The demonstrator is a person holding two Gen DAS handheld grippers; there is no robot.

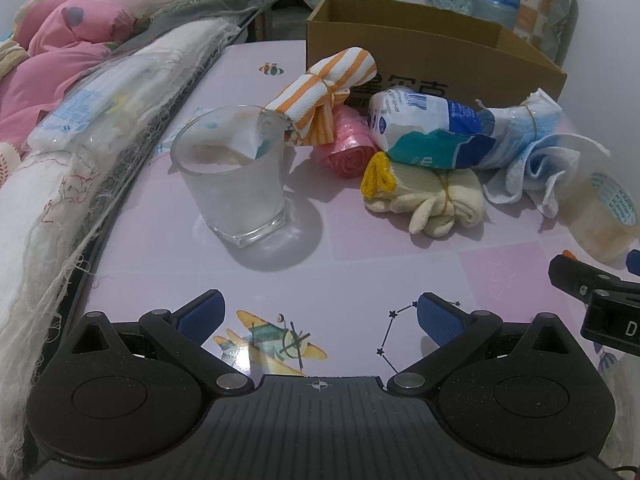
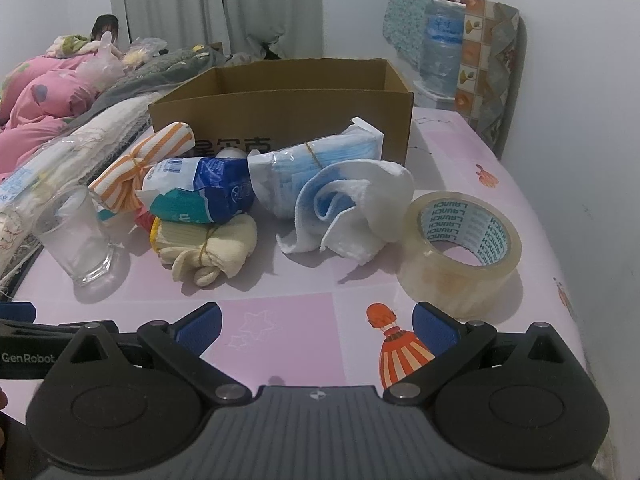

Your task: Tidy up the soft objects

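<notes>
A pile of soft things lies on the pink table in front of an open cardboard box (image 1: 420, 52) (image 2: 280, 108): an orange-striped rolled cloth (image 1: 324, 92) (image 2: 140, 160), a pink plastic roll (image 1: 344, 148), a blue-and-white soft packet (image 1: 424, 128) (image 2: 200, 188), cream gloves bound with a band (image 1: 428, 196) (image 2: 208, 244), a pack of blue masks (image 1: 516, 128) (image 2: 316, 156) and a white-and-blue cloth (image 1: 540, 168) (image 2: 352, 208). My left gripper (image 1: 320, 316) is open and empty, near the front edge. My right gripper (image 2: 316, 324) is open and empty, just short of the pile.
A drinking glass (image 1: 236, 176) (image 2: 76, 236) stands left of the pile. A roll of clear tape (image 2: 460, 248) (image 1: 600, 208) stands at the right. Bedding and pink quilts (image 1: 60, 40) border the table's left side. A water bottle (image 2: 442, 40) stands behind.
</notes>
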